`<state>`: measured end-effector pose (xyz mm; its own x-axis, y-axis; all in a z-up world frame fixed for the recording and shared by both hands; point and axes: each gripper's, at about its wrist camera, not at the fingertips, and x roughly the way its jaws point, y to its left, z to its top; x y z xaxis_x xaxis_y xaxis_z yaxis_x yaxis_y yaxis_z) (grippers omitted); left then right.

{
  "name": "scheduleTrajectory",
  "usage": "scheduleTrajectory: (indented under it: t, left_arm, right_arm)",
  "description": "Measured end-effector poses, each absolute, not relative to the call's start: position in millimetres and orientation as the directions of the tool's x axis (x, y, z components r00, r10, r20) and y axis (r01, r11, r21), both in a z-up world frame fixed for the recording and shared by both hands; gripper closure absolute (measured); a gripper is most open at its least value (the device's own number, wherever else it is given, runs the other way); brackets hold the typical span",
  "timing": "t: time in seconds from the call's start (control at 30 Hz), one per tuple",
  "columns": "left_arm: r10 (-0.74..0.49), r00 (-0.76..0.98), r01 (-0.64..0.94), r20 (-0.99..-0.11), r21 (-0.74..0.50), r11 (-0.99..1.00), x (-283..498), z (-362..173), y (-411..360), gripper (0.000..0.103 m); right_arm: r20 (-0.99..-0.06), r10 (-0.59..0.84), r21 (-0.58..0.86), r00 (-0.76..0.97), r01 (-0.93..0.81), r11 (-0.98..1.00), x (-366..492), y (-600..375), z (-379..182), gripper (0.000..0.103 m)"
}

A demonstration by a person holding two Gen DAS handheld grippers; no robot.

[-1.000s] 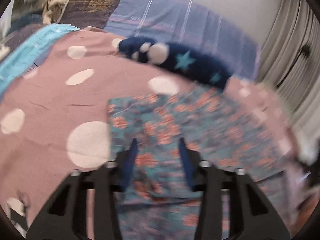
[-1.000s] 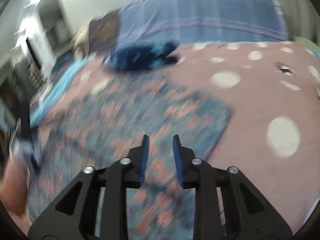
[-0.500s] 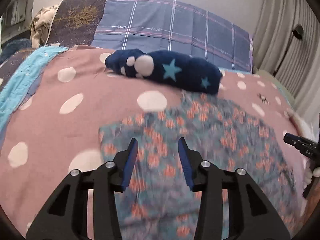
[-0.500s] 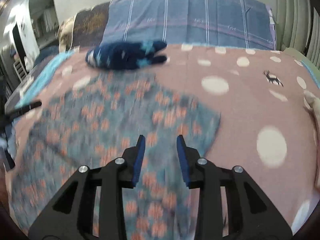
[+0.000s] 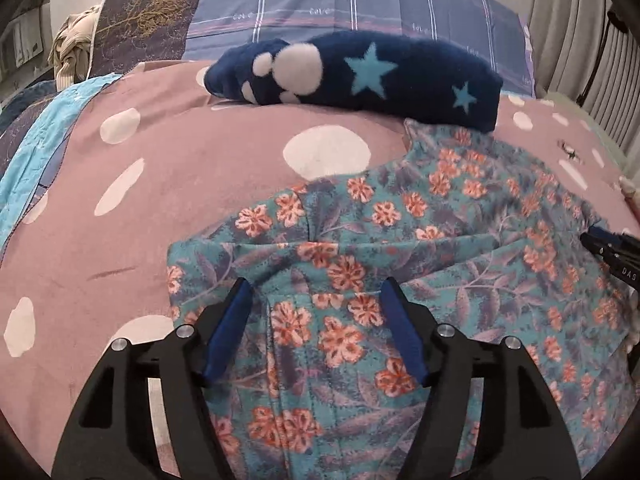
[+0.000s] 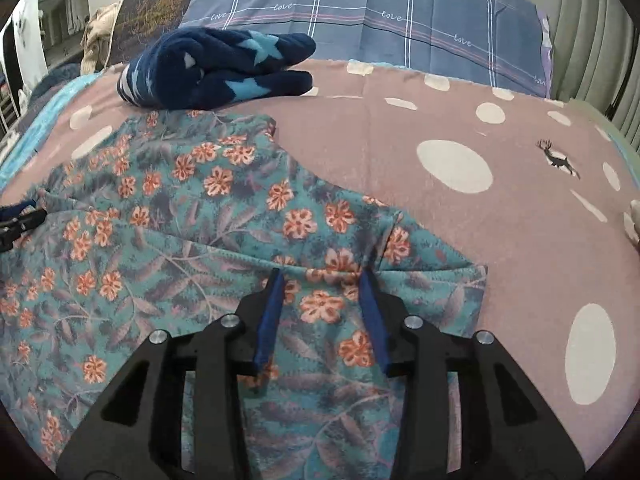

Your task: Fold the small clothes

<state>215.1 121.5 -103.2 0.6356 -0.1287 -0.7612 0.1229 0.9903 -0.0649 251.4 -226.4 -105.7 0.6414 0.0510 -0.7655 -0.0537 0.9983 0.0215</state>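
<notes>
A teal garment with orange flowers [image 5: 440, 248] lies spread on the pink dotted bed cover; it also shows in the right wrist view [image 6: 208, 216]. A folded edge runs across it just beyond both sets of fingers. My left gripper [image 5: 318, 286] is open, low over the garment's left part, with cloth between its blue pads. My right gripper [image 6: 322, 276] is open over the garment's right part near its corner. The right gripper's tip shows in the left wrist view [image 5: 608, 246]; the left gripper's tip shows in the right wrist view [image 6: 20, 218].
A folded navy fleece item with stars and paw prints [image 5: 360, 76] lies at the garment's far end, also in the right wrist view [image 6: 216, 68]. Plaid pillows [image 6: 380, 20] stand behind it. The pink dotted bed cover [image 6: 500, 208] extends right. A turquoise blanket [image 5: 36, 148] lies left.
Both grippers have moved forward and lower onto the garment and opened wider. The garment now shows a folded edge across it.
</notes>
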Motion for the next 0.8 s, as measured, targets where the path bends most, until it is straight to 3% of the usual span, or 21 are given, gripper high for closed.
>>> scheduleTrajectory:
  t: [0.1,0.17,0.2,0.33,0.5,0.67,0.8]
  left_arm:
    - [-0.155,0.693,0.126,-0.704,-0.094,0.988,190,-82,129,0.033]
    - [-0.195,0.724,0.178,-0.661,-0.094,0.980,160,-64,134,0.025]
    - [-0.195,0.740,0.193,-0.643,-0.075,0.978,142,-57,138,0.022]
    - [-0.195,0.750,0.210,-0.631,-0.053,0.976,91,-54,153,0.017]
    - [-0.207,0.723,0.155,-0.659,-0.138,0.978,44,-73,185,0.017]
    - [-0.303,0.613,0.206,-0.729,-0.222,0.953,4,-101,195,0.017]
    - [-0.389,0.577,0.285,-0.718,-0.270,0.920,-35,-110,193,0.017]
  right_arm:
    - [-0.685,0.097,0.099,0.722,-0.040,0.994,210,-239,-82,0.057]
    - [-0.629,0.124,0.096,0.768,-0.082,0.992,182,-241,-68,0.042]
    - [-0.601,0.131,0.085,0.788,-0.100,0.991,162,-242,-61,0.040]
    - [-0.629,0.185,0.135,0.755,-0.128,0.982,119,-252,-57,0.040]
    - [-0.703,0.227,0.214,0.674,-0.104,0.971,70,-258,-71,0.040]
    - [-0.726,0.252,0.291,0.640,-0.047,0.956,26,-265,-95,0.040]
    - [-0.720,0.288,0.357,0.632,-0.019,0.934,-18,-273,-107,0.043]
